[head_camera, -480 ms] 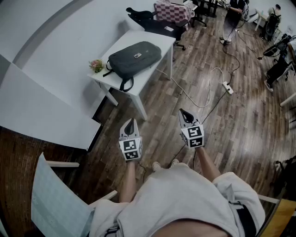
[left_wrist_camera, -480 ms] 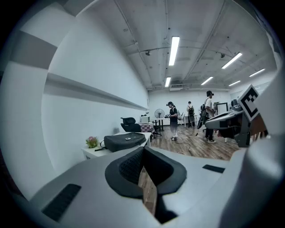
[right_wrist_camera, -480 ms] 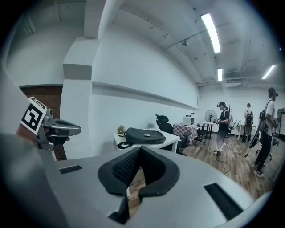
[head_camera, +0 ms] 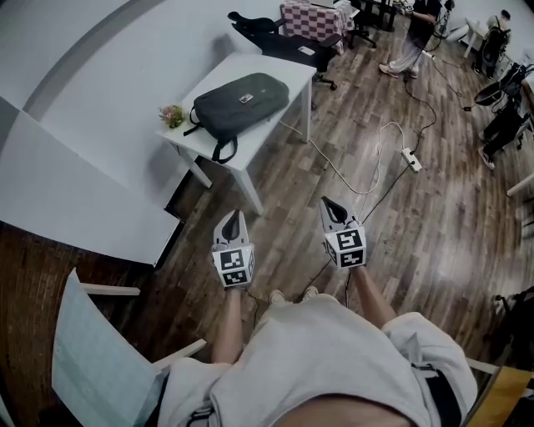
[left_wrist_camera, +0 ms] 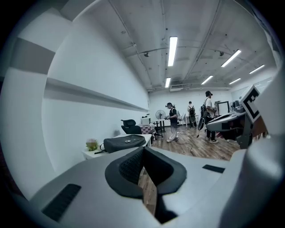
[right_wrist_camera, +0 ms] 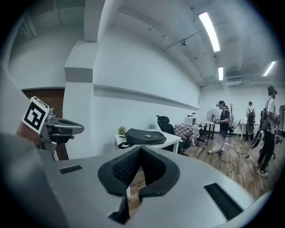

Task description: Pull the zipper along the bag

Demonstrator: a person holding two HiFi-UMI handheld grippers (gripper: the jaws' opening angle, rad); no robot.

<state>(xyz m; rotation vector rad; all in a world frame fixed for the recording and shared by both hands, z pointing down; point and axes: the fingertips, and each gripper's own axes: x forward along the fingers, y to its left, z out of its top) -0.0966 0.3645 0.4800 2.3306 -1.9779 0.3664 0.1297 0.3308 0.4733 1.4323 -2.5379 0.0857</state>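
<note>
on the small white rectangular table [head_camera: 288, 71] by the pale wall lies the dark grey fabric bag [head_camera: 242, 102], flat, with a strap hanging over the near edge. it is well apart from both grippers, across a stretch of floor.

the grey left gripper [head_camera: 235, 218] and the grey right gripper [head_camera: 331, 204] are held out low in front of the person, side by side and pointing toward the table. each has its jaws pressed together, with nothing between them.

judging from this, the task has not started: nothing touches the bag, and its zipper is too small to tell whether it is open or closed. the walk to the table, the grip on the pull and the whole run of the zipper are left, and 1 gripper will likely need to steady the bag.

beside the bag, at the table's far left corner, stands a small pot of pale flowers [head_camera: 173, 115]. the dark wooden plank floor [head_camera: 434, 242] carries a white power strip [head_camera: 410, 158] with trailing cables. further back are a black office chair [head_camera: 254, 29], a checked cloth [head_camera: 310, 18] and a standing person [head_camera: 413, 42].
</note>
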